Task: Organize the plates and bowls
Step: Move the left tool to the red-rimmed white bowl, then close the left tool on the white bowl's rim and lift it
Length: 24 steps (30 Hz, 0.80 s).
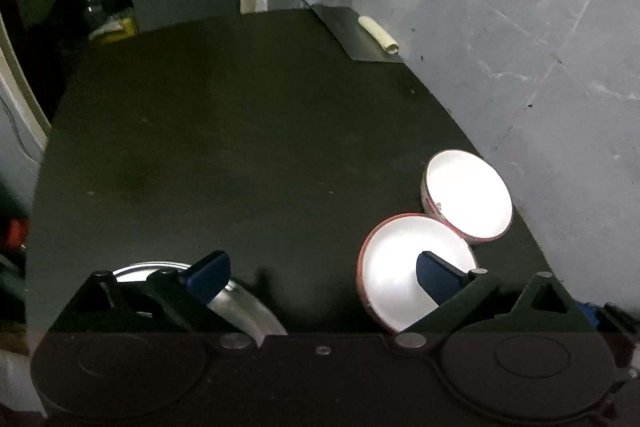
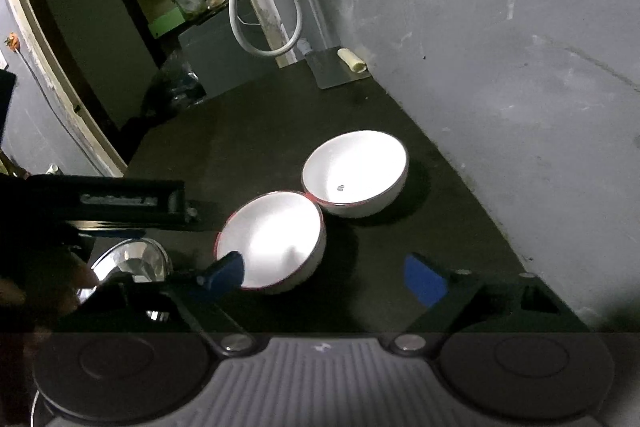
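Dim overall, table [image 1: 240, 147] near black. Blown-out glare inside both bowls [image 2: 276, 239] [image 2: 356, 171]. Fisheye bending and dark corners. Soft, slightly blurry detail.

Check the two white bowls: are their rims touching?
Touching. The right wrist view shows the near bowl and far bowl meeting rim to rim, with no dark table between them at that point.

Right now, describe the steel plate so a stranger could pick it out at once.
Start from the dark tabletop that runs along the grey wall. Two white bowls with red rims, the nearer bowl and the farther bowl, sit side by side near the wall. The steel plate lies left of them at the near edge: it alone is flat, shiny metal.
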Motion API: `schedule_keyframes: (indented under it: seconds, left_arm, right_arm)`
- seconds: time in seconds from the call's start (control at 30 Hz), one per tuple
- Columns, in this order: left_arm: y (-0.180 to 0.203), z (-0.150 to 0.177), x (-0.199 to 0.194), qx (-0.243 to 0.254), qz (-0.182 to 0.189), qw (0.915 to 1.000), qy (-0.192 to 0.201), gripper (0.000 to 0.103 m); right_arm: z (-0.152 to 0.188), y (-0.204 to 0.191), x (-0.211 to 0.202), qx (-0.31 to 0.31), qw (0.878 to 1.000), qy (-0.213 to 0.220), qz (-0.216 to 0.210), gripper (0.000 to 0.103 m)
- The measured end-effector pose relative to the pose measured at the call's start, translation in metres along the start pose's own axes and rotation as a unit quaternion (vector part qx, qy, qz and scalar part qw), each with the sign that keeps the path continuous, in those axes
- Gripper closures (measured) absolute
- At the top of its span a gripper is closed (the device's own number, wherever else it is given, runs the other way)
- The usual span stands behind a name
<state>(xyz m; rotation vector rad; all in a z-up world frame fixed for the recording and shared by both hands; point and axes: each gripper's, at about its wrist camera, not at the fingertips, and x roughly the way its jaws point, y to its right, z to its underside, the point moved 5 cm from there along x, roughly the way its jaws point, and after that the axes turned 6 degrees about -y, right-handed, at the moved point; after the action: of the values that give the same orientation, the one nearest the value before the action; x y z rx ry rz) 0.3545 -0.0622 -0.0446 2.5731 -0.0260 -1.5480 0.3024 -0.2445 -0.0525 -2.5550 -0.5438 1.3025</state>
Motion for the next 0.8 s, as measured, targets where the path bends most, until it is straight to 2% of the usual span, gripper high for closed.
schedule_keyframes:
  seconds: [0.23,0.37,0.43,0.5,0.63,0.7,0.8]
  left_arm:
    - [0.004,0.0,0.013,-0.004,0.008,0.9998,-0.016,0.01]
    - [0.006,0.002,0.019,-0.013,0.019,0.9993,-0.028,0.029]
    - [0.006,0.001,0.021,-0.016,0.022,0.9992,-0.031,0.042]
    - [0.008,0.001,0.022,-0.013,0.025,0.9991,-0.033,0.059]
    - [0.01,0.003,0.023,-0.015,0.028,0.9988,-0.038,0.061]
    - [0.009,0.005,0.025,-0.018,0.026,0.9986,-0.042,0.062]
    - [0.008,0.007,0.029,-0.02,0.022,0.9983,-0.051,0.067]
  right_arm:
    - [-0.002,0.006,0.011,0.011,1.0,-0.012,0.004,0.023]
    - [-0.004,0.011,0.015,0.018,1.0,-0.013,-0.006,0.033]
    - [-0.004,0.012,0.016,0.017,1.0,-0.016,-0.006,0.037]
    - [-0.004,0.012,0.018,0.02,1.0,-0.02,-0.009,0.042]
    - [-0.004,0.012,0.021,0.025,0.999,-0.02,-0.022,0.047]
    - [-0.005,0.012,0.023,0.028,0.999,-0.019,-0.028,0.054]
    - [-0.005,0.011,0.027,0.031,0.999,-0.022,-0.032,0.059]
